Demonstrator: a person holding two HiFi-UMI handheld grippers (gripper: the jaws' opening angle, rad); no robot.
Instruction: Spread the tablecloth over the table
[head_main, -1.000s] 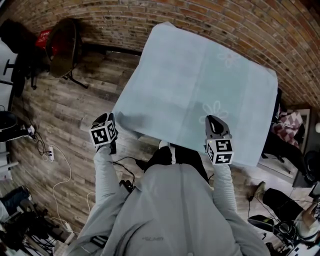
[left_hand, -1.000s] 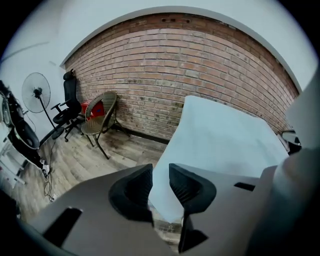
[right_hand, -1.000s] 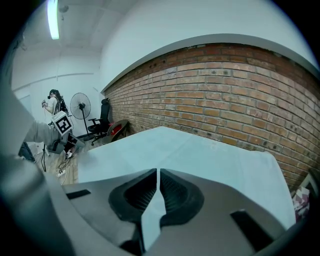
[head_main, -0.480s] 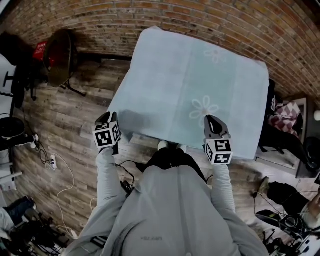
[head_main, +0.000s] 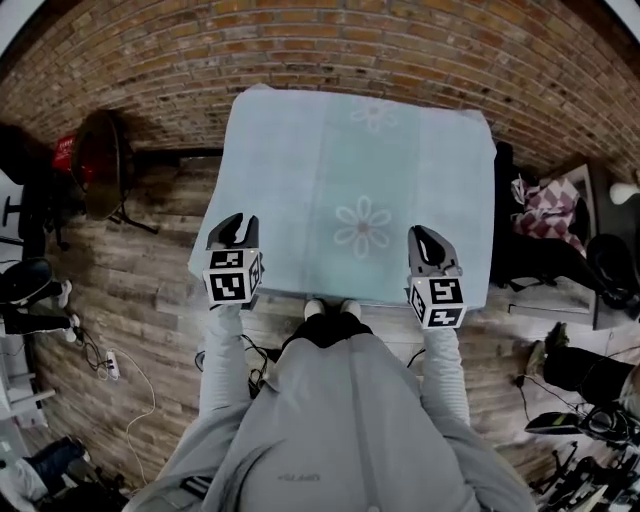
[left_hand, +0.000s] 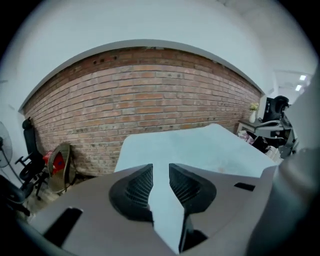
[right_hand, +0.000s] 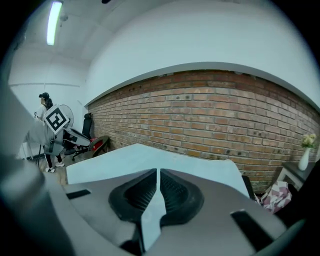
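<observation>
**Head view: both grippers pinch the near edge of the spread tablecloth**

The pale blue tablecloth (head_main: 360, 150) lies flat over the bench, covering it from sight. It stretches away ahead of both sets of jaws towards a brick wall (head_main: 420, 50). The left gripper (head_main: 232, 228) is at the cloth's near left corner and the right gripper (head_main: 428, 240) is at its near right corner. A printed flower (head_main: 362, 225) lies between them, just ahead of the tips. In the left gripper view the jaws stand somewhat apart, with a fold of cloth filling the gap from pad to pad. In the right gripper view the jaws are almost together, clamping a thin strip of the cloth.
</observation>
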